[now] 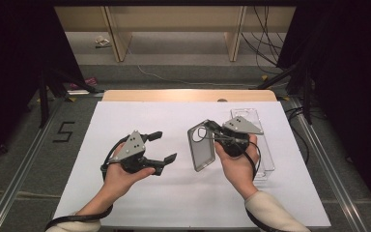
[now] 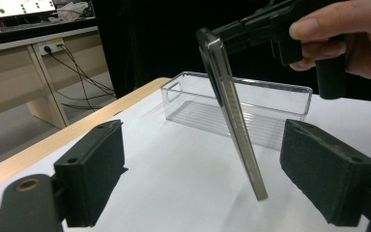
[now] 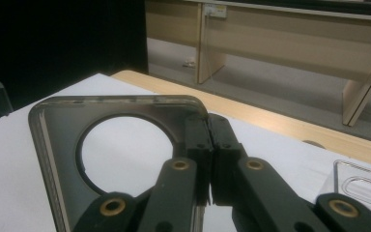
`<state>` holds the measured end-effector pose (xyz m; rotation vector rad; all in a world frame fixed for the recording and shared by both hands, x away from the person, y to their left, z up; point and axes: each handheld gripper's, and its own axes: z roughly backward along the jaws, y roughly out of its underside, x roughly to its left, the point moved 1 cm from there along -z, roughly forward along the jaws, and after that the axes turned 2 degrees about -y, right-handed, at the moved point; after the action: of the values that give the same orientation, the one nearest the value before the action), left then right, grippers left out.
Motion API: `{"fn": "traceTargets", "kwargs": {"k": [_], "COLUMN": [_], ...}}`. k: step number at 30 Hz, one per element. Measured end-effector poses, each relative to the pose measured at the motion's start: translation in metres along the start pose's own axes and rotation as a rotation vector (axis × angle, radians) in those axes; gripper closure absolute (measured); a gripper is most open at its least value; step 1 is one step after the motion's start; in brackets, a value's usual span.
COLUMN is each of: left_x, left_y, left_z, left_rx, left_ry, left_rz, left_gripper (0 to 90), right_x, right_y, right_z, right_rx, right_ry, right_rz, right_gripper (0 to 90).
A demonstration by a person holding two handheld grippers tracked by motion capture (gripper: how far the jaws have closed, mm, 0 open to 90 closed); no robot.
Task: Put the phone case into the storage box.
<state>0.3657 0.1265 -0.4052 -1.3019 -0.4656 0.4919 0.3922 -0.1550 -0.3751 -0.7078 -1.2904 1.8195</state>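
Phone case [image 1: 201,146], pinched at one corner by the right gripper [image 1: 214,133], may slip and drop onto the table [image 1: 140,121] before the spread left gripper [image 1: 162,146] takes it.

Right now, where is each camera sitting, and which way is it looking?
High view: above the table's near side, looking forward and down; both forearms, left tool and right tool show.
Left gripper view: rides the left tool, facing the phone case edge-on; its black pads show.
Right gripper view: rides the right tool, pads shut on the case.
Shared: the case and the clear plastic tray.
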Motion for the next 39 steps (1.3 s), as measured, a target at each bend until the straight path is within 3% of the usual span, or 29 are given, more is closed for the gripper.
{"fn": "traceTargets", "kwargs": {"k": [22, 39], "left_x": [0.006, 0.010], "left_y": [0.017, 0.022], "left_z": [0.022, 0.027], "left_rx": [0.022, 0.034], "left_ry": [-0.032, -0.052], "left_rz": [0.033, 0.039], "left_gripper": [15.9, 15.9], "right_x": [-0.017, -0.029], "right_y": [-0.008, -0.012], "right_z": [0.008, 0.012], "right_rx": [-0.025, -0.040], "right_ry": [0.026, 0.047], "right_rz": [-0.034, -0.055], "right_gripper": [89.2, 89.2]}}
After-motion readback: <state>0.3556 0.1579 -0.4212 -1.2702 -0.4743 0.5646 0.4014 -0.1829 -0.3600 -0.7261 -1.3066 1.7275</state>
